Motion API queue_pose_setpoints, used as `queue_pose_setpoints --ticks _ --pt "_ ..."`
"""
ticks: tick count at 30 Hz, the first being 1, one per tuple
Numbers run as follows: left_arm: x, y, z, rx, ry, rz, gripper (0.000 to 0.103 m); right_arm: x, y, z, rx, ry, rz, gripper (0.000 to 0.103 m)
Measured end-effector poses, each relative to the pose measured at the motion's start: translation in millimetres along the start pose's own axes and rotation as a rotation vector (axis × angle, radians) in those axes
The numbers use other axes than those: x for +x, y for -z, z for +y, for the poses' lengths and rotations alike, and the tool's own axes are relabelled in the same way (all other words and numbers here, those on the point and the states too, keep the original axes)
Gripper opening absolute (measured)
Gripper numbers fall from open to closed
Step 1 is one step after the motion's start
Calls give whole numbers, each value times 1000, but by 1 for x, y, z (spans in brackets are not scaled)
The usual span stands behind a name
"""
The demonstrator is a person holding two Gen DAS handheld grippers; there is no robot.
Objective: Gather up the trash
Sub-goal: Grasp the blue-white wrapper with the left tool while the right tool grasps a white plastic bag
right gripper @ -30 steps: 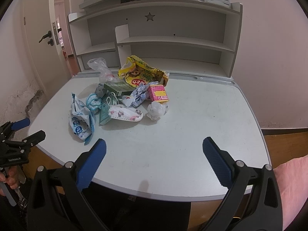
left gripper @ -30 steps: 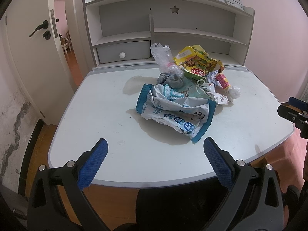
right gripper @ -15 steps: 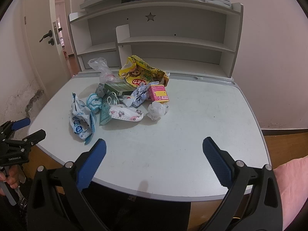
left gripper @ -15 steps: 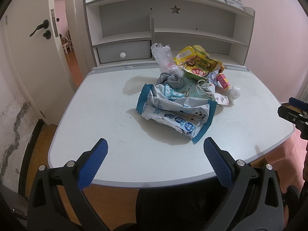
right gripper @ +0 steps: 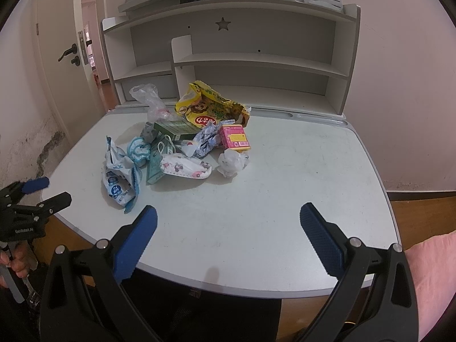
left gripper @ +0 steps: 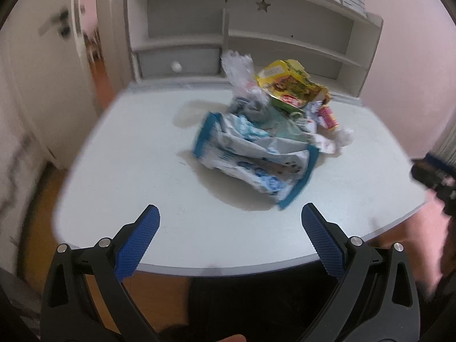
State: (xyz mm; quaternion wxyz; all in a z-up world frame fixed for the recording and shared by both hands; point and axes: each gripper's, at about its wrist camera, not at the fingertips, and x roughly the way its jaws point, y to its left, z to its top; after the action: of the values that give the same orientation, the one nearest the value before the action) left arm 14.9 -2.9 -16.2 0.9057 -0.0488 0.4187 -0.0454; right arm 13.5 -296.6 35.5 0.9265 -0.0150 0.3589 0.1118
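The table (right gripper: 285, 171) holds a loose trash pile (right gripper: 182, 136). Both claws, left claw (left gripper: 229, 228) and right claw (right gripper: 228, 225), gape wide, empty. A clumsy grab could scatter the light wrappers.

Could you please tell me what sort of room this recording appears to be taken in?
Probably a child's bedroom or study at home: a pale desk with a star-cutout shelf hutch, pink walls, and an open door to another room. Snack wrappers litter the desk.

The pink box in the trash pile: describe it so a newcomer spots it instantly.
On the white desk, find the trash pile in front of the shelf unit. The pink box sits at its right edge, below the yellow snack bag and above a crumpled white wad; it is the only pink, square-cornered item.
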Motion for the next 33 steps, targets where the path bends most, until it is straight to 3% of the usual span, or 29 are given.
queue_pose_setpoints --ticks 4,10,14,15,17,20,21,27,33 --pt "31 -17 1 -143 146 107 97 4 1 0 -3 -2 13 97" --pt "78 -39 -1 -272 114 159 97 3 2 -4 -9 -6 9 97" --pt "95 -44 0 -296 104 175 97 10 4 -8 -4 -35 17 97" --pt "97 -44 1 -304 116 181 94 14 5 -10 1 -52 20 97" --pt "100 -40 4 -316 152 183 65 21 6 -14 16 -82 27 97" --pt "98 -38 7 -286 194 167 44 33 2 -18 27 -91 34 97" --pt "94 -38 7 -258 187 160 42 38 -2 -20 32 -85 35 97" --pt "65 -39 15 -153 206 97 40 85 -32 -35 93 -112 90 94" --pt "45 -38 10 -7 134 8 40 150 -48 -28 119 -150 217 86"
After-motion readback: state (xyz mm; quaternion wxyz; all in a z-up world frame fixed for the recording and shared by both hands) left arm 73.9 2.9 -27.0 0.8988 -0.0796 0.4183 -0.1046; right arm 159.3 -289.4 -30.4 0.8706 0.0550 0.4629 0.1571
